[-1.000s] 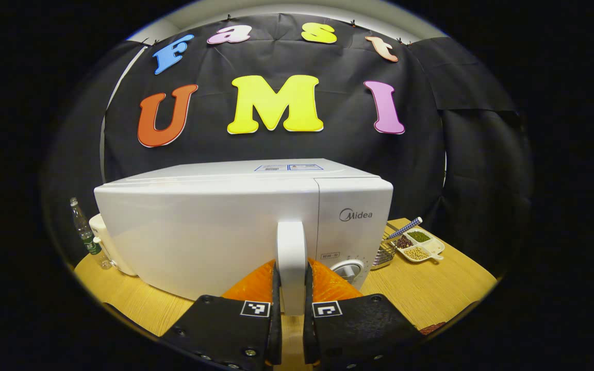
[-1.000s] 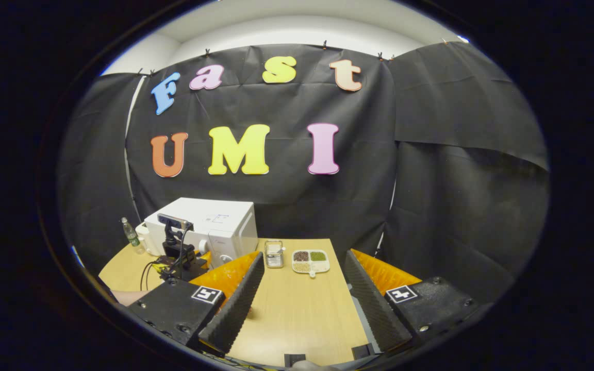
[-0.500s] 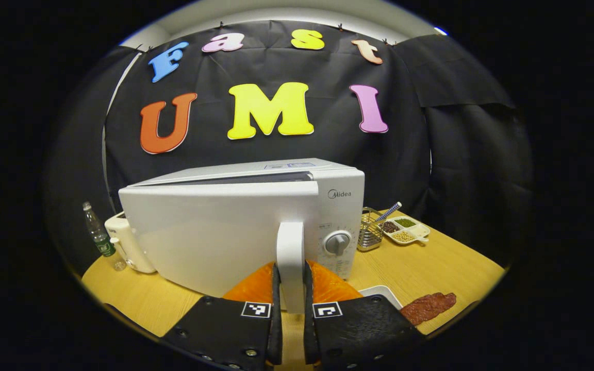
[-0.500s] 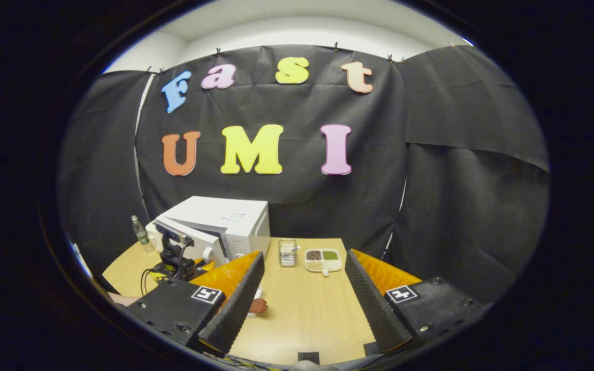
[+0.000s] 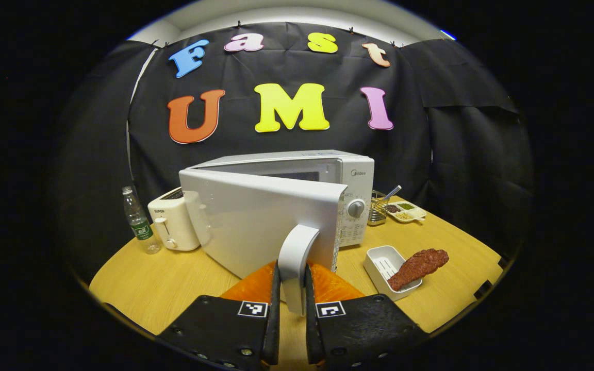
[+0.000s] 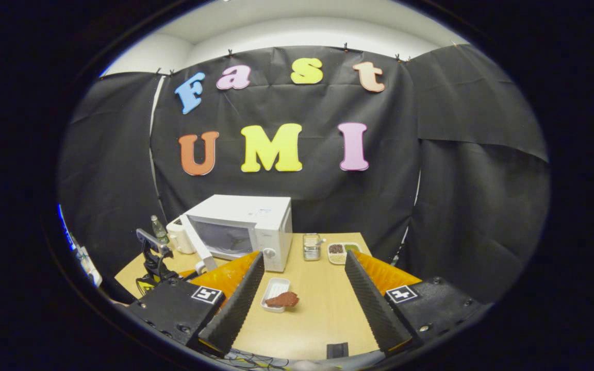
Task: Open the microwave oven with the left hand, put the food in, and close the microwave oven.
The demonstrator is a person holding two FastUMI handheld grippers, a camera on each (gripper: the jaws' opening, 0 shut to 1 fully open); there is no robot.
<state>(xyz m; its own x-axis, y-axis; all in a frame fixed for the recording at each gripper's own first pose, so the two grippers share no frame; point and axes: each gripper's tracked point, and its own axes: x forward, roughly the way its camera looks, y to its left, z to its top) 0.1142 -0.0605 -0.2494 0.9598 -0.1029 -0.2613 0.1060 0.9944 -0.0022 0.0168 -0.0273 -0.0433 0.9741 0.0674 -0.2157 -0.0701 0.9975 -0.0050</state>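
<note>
Here the left tongs (image 5: 292, 304) clamp the door handle (image 5: 297, 252) (door ajar); right tongs (image 6: 302, 288) gape empty.

Left gripper view close at microwave (image 5: 297, 175), right gripper view seemingly farther, sharing it.

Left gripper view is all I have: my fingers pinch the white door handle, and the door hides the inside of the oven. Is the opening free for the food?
Observer: In the right gripper view the white box-shaped microwave oven has its door swung well out, and the grey cavity faces the table openly.
Operator: Is anything inside?
Observer: I make out nothing standing in it, but it is small in that view.
Operator: And the right gripper?
Observer: The right gripper is open, with nothing between its fingers. The white rectangular tray with the brown meat piece lies on the table ahead, apart from it.
</note>
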